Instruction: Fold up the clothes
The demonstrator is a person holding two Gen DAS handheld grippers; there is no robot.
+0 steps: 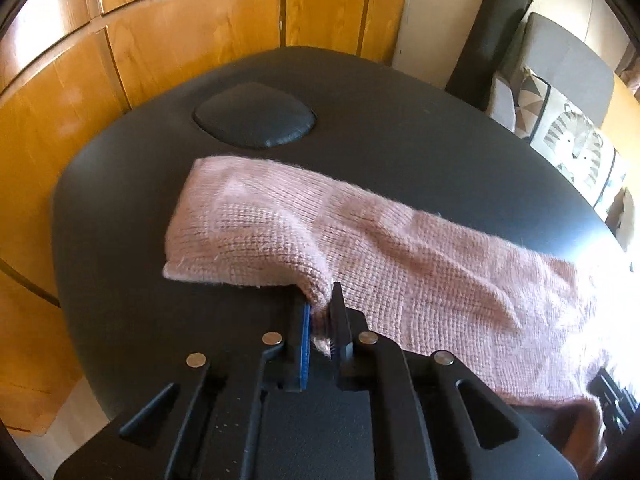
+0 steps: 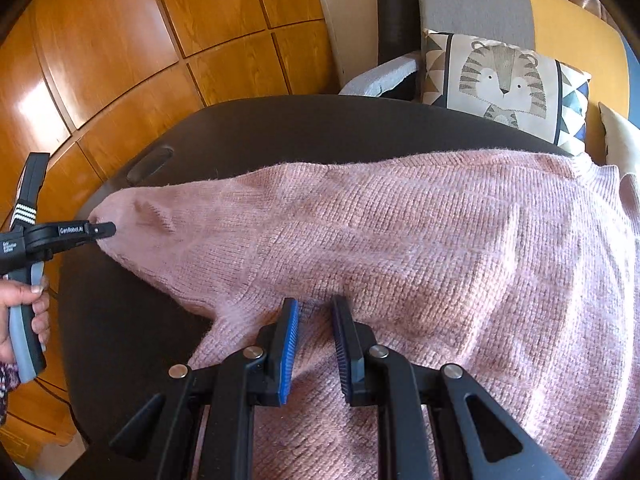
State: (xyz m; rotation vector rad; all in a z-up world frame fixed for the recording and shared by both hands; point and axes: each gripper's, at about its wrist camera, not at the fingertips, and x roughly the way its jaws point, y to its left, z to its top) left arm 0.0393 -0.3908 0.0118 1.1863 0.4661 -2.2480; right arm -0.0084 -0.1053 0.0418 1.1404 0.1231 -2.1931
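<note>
— Spread across the dark round worktop (image 1: 120, 240): a soft pink knitted sweater (image 2: 400, 240), one sleeve stretched out to the left.

— And the left gripper (image 1: 320, 312)?

— Squeezed tight on the end of that sleeve, a bit of pink wool pinched between its black fingers (image 1: 338, 308). Seen from the other side too, held by a hand (image 2: 24, 308) at the left edge.

— The right gripper (image 2: 314, 320)?

— Resting down on the sweater near the armpit, a narrow gap between its two sides. Pinching the wool or only touching it? Cannot tell.

— Behind the worktop?

— Shiny orange wooden cupboard doors (image 2: 160, 40), and a cushion with a drawn tiger (image 2: 500, 76) on a grey chair.
</note>
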